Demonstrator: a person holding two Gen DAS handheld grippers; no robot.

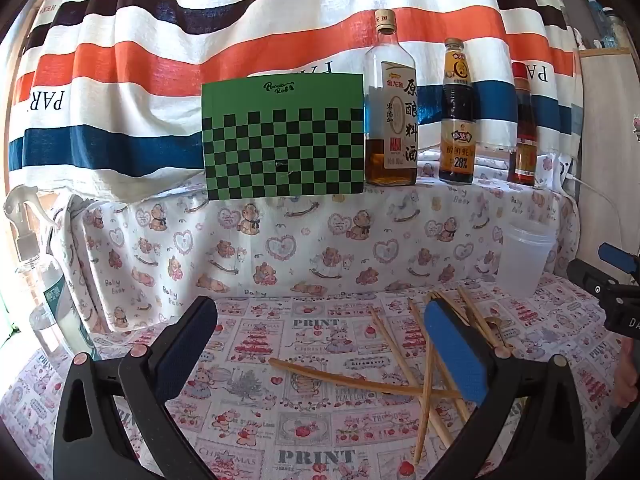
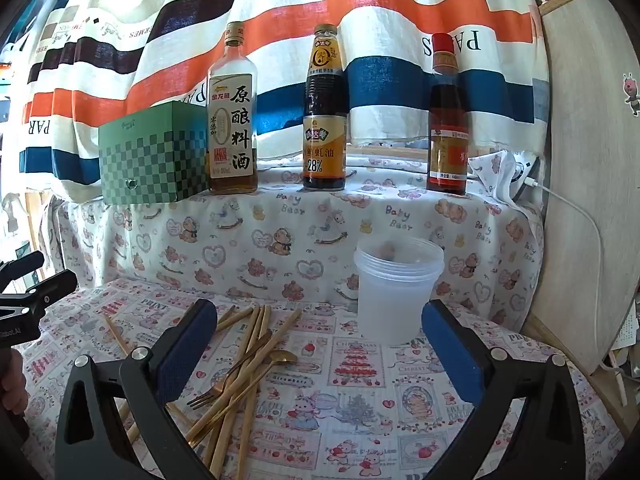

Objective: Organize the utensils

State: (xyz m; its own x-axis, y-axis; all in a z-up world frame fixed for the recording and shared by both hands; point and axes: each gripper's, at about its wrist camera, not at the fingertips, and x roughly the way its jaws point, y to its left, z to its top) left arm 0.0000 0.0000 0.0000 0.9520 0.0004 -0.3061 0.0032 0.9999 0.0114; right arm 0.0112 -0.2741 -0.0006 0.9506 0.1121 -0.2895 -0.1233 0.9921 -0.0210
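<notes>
A loose pile of wooden chopsticks [image 1: 384, 384] lies crossed on the printed tablecloth, seen as chopsticks [image 2: 248, 344] in the right wrist view too. Among them lie a gold fork [image 2: 216, 390] and a gold spoon [image 2: 280, 358]. A clear plastic cup [image 2: 394, 292] stands upright behind the pile, also seen as the cup [image 1: 524, 256] at the right. My left gripper [image 1: 320, 344] hovers open above the cloth, its right finger over the pile. My right gripper [image 2: 320, 348] is open too, nothing between its fingers, with the cup just beyond its right finger.
A raised ledge behind holds a green checkered box [image 1: 284, 140] and three sauce bottles [image 2: 234, 120], [image 2: 325, 120], [image 2: 448, 128]. A spray bottle [image 1: 40, 272] stands far left. A striped cloth hangs behind. A white cable [image 2: 576, 208] runs down at right.
</notes>
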